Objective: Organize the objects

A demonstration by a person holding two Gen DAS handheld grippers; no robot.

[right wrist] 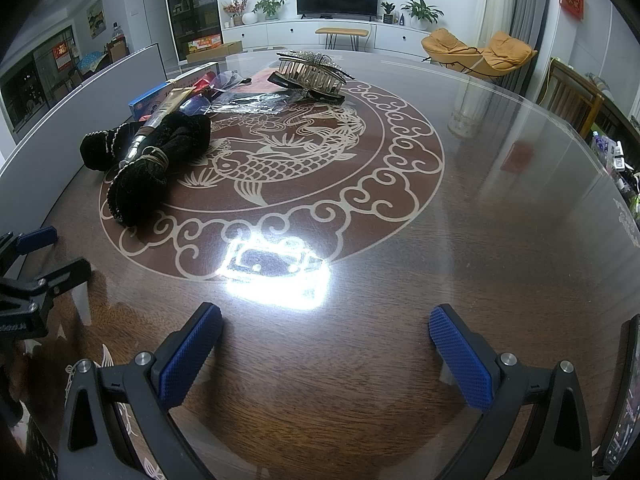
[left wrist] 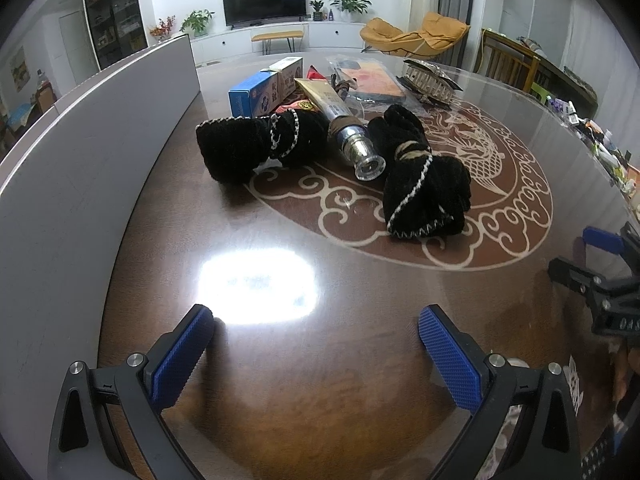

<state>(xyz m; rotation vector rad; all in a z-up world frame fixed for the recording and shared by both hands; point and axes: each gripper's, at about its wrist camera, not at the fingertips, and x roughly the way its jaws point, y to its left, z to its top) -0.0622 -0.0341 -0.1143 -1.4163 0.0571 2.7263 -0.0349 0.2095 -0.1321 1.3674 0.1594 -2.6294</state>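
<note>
I am looking out over a big brown table [left wrist: 320, 380] with a fish drawing in the middle. My left gripper [left wrist: 316, 326] is hanging low over the table with its blue pads spread wide, and nothing is sitting between them. My right gripper [right wrist: 326, 324] is spread wide too, holding nothing.

The things to sort are lying in a pile at the far side, well apart from both grippers. From the left camera I am seeing two black gloves. The left glove [left wrist: 256, 146] is lying near the white board [left wrist: 80, 152]. The right glove [left wrist: 424, 184] is lying on the fish ring. Between them a tube [left wrist: 344, 120] with a clear cap is pointing at me, touching both gloves. Behind them a blue and white box [left wrist: 264, 88] is lying flat.

The right camera is showing the gloves bunched together [right wrist: 160, 160], so I cannot tell them apart well there. But it is showing the sparkly hair clip [right wrist: 310, 74] much better, with its comb teeth standing up, just beside a clear plastic bag [right wrist: 248, 102]. It is also showing the whole fish, which the left camera is cutting off.

Each camera is catching the other gripper at its edge.
</note>
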